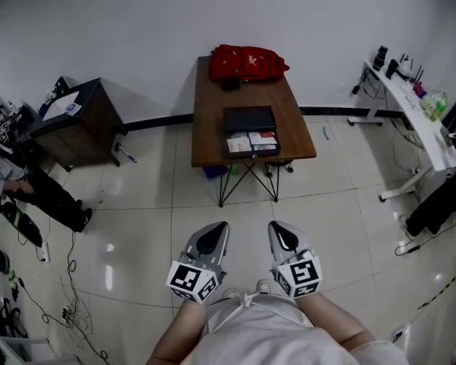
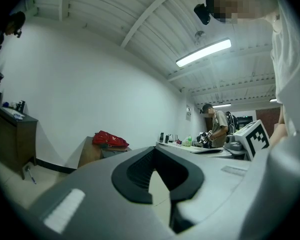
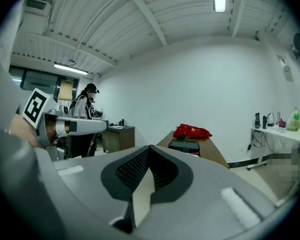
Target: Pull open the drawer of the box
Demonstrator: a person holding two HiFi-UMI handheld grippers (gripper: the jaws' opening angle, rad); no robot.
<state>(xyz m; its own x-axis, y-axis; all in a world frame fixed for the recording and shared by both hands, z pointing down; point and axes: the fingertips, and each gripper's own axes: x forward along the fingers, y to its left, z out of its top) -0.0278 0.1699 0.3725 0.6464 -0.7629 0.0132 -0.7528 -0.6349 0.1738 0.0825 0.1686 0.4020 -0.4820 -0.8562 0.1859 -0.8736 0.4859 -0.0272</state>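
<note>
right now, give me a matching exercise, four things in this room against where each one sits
Things:
1. red bag
2. black box
3. dark cabinet
4. white desk

Places:
a. near end of the wooden table
b. against the wall, at the left
c. far end of the wooden table
d. along the right side of the room

Pairs: 1-c, 2-a, 3-b, 4-d

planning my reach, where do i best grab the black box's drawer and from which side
Take the drawer by its front lip, coming from the table's near end. It appears to stick out of the black box toward that end with its contents showing, so its front faces the approach. No handle can be made out from here.
</note>
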